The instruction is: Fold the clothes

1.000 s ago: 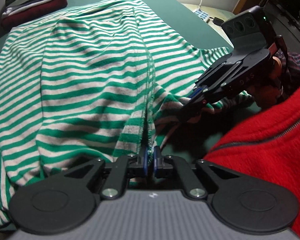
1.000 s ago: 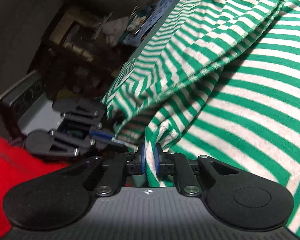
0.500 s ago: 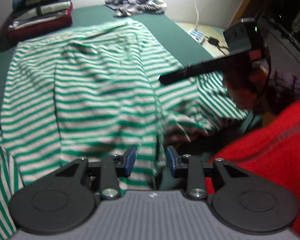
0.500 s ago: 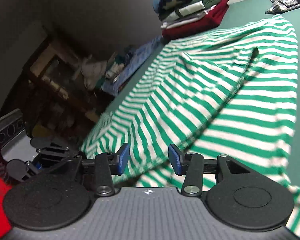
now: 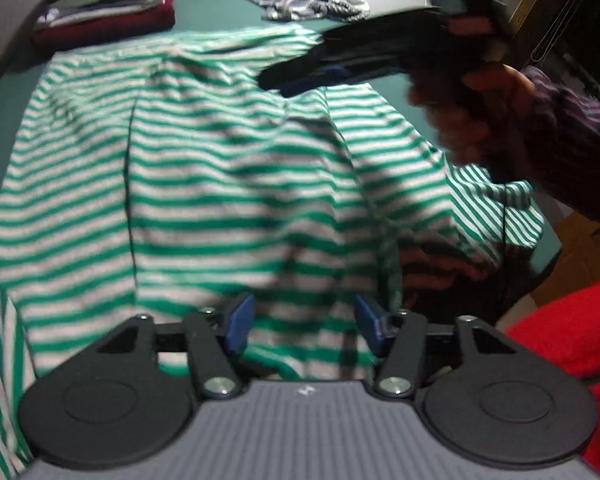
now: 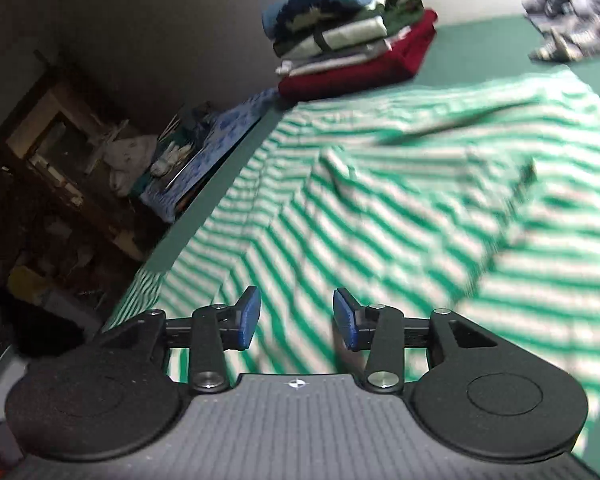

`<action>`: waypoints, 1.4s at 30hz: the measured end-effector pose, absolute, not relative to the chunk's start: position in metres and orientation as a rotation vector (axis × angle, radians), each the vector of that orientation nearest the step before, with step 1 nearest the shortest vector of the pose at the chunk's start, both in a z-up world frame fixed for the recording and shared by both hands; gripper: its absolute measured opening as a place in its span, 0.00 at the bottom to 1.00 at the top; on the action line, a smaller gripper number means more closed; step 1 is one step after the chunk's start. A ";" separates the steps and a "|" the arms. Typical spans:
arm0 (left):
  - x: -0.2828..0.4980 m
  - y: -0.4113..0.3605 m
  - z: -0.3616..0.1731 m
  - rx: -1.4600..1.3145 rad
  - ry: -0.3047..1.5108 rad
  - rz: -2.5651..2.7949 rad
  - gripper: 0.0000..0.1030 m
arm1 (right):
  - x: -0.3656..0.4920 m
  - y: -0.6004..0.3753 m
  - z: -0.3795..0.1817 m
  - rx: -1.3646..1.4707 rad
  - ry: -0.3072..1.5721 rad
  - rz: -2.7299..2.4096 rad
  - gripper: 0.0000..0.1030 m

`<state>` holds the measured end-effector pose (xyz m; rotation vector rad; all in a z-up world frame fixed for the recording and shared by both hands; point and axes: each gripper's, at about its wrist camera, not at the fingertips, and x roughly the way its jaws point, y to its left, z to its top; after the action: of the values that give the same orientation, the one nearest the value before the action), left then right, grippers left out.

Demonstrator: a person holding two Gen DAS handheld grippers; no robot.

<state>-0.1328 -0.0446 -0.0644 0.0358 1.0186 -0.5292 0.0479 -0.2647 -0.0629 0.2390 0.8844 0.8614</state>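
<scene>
A green-and-white striped garment (image 5: pixel 220 184) lies spread over the green bed, its right part folded in over the middle; the right wrist view shows the same garment (image 6: pixel 420 208). My left gripper (image 5: pixel 304 324) hovers over its near edge, its jaws opening, with nothing between the blue pads. My right gripper (image 6: pixel 296 318) stands open above the cloth, also holding nothing. In the left wrist view the right gripper (image 5: pixel 340 68) is raised above the garment's far right, held by a hand (image 5: pixel 472 120) in a plaid sleeve.
A stack of folded clothes (image 5: pixel 108 4) sits at the bed's far left corner, seen too as the stack (image 6: pixel 352 32). A crumpled grey heap (image 5: pixel 304 0) lies at the far edge. A red garment (image 5: pixel 572 332) is at near right. Cluttered shelves (image 6: pixel 80 168) stand beside the bed.
Both grippers let go of the striped garment's edge and opened. The right gripper rose and swung up over the cloth; the left drew back a little. The released fabric settled flat.
</scene>
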 end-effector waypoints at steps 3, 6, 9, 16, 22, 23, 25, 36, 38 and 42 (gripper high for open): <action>-0.119 -0.042 -0.070 0.106 1.016 -0.508 0.58 | 0.079 -0.209 -0.072 0.124 0.834 0.765 0.45; -0.118 -0.030 -0.074 0.151 1.007 -0.492 0.61 | 0.104 -0.175 -0.081 0.024 0.758 0.671 0.45; -0.118 -0.011 -0.076 0.142 0.995 -0.460 0.73 | 0.122 -0.160 -0.090 -0.004 0.751 0.639 0.44; -0.118 0.023 -0.083 0.006 1.021 -0.640 0.17 | 0.123 -0.160 -0.082 0.064 0.746 0.703 0.07; -0.126 0.032 -0.080 -0.010 1.057 -0.762 0.03 | 0.112 -0.133 -0.075 0.089 0.681 0.849 0.10; -0.126 0.033 -0.082 -0.002 1.065 -0.769 0.04 | 0.113 -0.125 -0.082 0.042 0.687 0.812 0.17; -0.125 0.031 -0.083 0.023 1.072 -0.784 0.04 | 0.116 -0.119 -0.091 -0.014 0.720 0.734 0.31; -0.135 0.031 -0.078 0.082 1.050 -0.851 0.04 | 0.105 -0.206 -0.086 -0.003 0.699 0.310 0.53; -0.137 0.030 -0.079 0.089 1.049 -0.846 0.04 | 0.112 -0.205 -0.095 0.027 0.720 0.330 0.28; -0.146 0.032 -0.080 0.104 1.047 -0.838 0.04 | 0.109 -0.199 -0.089 -0.008 0.663 0.297 0.04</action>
<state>-0.1459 0.0325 -0.0799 0.1043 1.0470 -0.8375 0.1088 -0.1992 -0.0889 -0.0083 0.6627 0.2971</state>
